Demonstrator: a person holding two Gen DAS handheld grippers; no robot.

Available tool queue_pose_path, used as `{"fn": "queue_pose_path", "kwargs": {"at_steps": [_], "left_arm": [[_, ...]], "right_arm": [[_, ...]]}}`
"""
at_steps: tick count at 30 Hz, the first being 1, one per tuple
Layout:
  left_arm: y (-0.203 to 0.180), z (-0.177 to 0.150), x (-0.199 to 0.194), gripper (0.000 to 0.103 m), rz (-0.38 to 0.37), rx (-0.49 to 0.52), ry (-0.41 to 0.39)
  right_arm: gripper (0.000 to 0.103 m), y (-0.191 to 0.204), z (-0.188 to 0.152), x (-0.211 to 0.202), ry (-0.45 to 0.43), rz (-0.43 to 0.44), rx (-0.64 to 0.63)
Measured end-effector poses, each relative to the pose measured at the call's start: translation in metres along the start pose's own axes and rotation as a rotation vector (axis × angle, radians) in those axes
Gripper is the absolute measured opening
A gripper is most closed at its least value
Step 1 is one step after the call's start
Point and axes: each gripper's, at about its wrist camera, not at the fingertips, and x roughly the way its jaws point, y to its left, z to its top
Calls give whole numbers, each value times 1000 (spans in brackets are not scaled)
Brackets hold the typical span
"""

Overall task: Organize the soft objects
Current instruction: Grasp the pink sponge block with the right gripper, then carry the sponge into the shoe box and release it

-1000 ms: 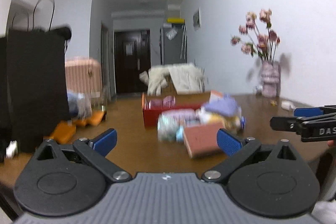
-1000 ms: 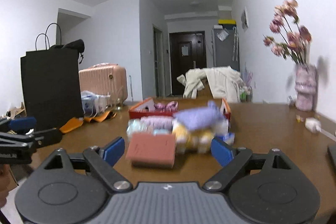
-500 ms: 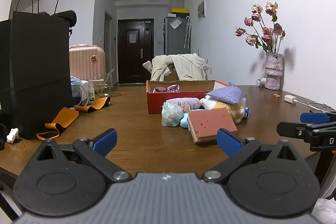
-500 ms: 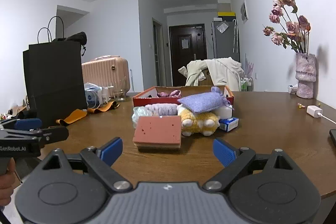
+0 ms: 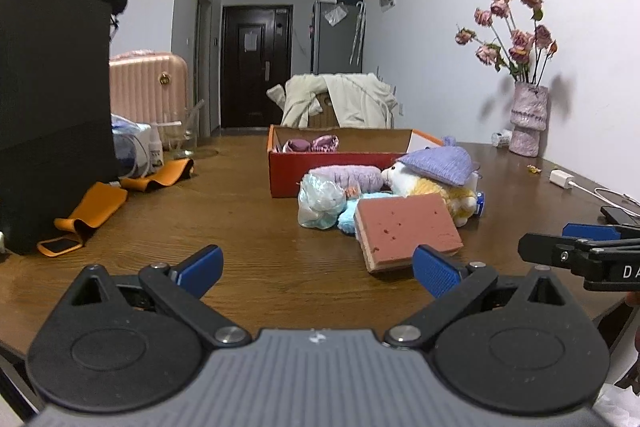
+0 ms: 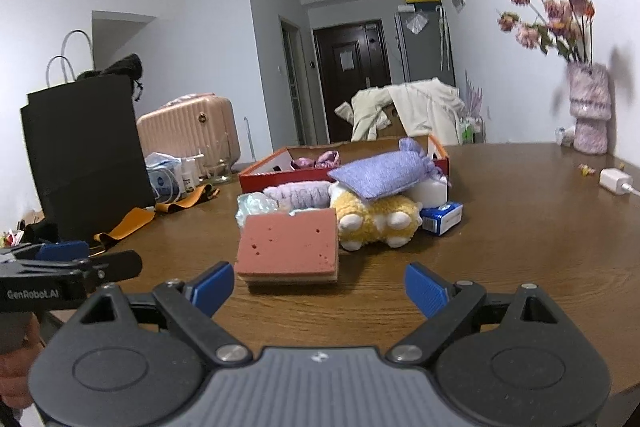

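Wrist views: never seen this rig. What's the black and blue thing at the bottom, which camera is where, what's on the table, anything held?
No robot: a person holds a two-finger claw in each hand, with a fisheye camera on each looking along its fingers. The left view shows the left claw, the right view the right claw; each also sees the other at its edge. Both are open and hold nothing. On the wooden table lie a pink sponge, a yellow plush toy under a purple pouch, a clear bag and a red box.
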Motion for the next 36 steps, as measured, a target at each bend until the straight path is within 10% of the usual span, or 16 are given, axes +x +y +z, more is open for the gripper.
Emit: {"fn": "queue_pose_path", "kwargs": {"at_steps": [6,19,36], "left_arm": [[-5,16,40,94,-42,-1,51],[-18,30,134,33,-229,-68,239],[-27,76,96,31,-286,-92,121]], "right_arm": [[79,-19,14,39,48,42,79],[41,-43,31,123,154,126,178],[29,-41,62,83,54,193,179]]}}
